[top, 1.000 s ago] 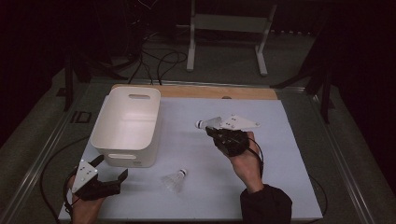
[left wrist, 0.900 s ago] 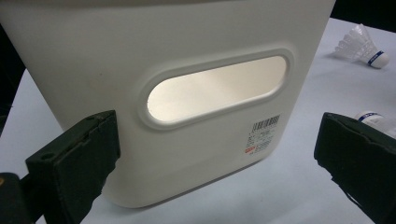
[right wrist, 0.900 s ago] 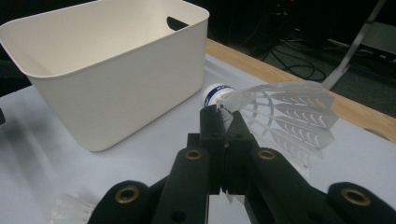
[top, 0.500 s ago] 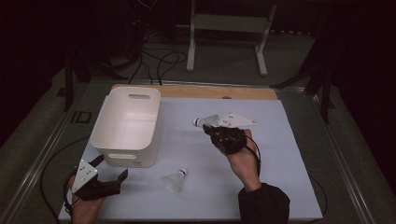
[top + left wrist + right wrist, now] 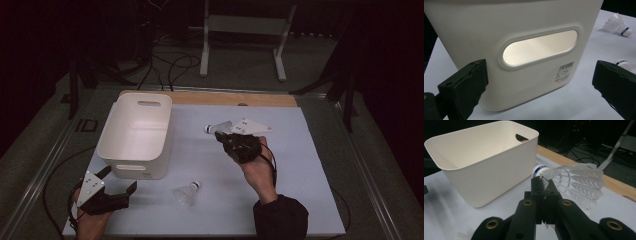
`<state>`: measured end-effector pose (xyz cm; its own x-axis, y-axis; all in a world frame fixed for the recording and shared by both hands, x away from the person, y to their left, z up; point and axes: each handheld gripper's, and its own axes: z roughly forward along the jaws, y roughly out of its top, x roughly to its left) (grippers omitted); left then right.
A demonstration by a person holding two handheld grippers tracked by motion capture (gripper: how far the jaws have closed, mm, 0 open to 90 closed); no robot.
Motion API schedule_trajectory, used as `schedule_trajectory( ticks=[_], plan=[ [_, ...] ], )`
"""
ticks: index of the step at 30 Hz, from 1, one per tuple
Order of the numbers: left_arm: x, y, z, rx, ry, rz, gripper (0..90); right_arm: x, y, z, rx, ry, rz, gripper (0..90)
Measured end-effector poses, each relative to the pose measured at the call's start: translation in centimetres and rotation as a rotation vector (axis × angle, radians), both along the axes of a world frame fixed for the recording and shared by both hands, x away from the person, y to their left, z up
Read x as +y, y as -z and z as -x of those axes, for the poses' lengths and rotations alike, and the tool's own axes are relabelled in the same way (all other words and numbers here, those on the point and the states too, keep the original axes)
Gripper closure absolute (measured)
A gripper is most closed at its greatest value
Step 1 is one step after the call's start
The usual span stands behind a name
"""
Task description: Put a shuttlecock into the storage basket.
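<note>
Right hand-held gripper at centre of the high view, above the pale surface, jaws closed on a white shuttlecock; cork tip pointing toward the white plastic bin at left. In the right gripper view, jaws pinched together on the feather skirt of that shuttlecock, blue-banded cork just past the jaw tips.

Left hand-held gripper at lower left of the high view, jaws spread wide, holding nothing, just before the bin's near wall. In the left gripper view, bin handle slot between the parted jaws.

Second shuttlecock lying on the surface, lower centre, apart from both grippers.
</note>
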<state>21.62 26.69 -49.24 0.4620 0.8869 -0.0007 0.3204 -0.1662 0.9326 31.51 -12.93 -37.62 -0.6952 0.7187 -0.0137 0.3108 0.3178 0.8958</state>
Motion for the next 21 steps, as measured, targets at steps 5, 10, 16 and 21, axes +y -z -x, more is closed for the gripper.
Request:
schedule_trajectory(
  ticks=[5, 10, 16, 21],
  plan=[
    [0.01, 0.00, 0.00, 0.000, 0.001, 0.000, 1.1, 0.23, -0.15, -0.12, -0.003, -0.001, 0.000, 89.1],
    [0.00, -0.01, 0.01, 0.000, 0.001, 0.002, 1.1, 0.47, -0.33, -0.24, -0.008, -0.008, 0.001, 89.1],
    [0.01, 0.00, 0.00, 0.000, 0.001, 0.000, 1.1, 0.66, -0.39, -0.37, -0.012, -0.011, 0.001, 89.1],
    [0.01, 0.00, 0.01, 0.000, 0.002, -0.001, 1.1, 0.73, -0.38, -0.50, -0.006, -0.007, -0.003, 89.1]
  ],
)
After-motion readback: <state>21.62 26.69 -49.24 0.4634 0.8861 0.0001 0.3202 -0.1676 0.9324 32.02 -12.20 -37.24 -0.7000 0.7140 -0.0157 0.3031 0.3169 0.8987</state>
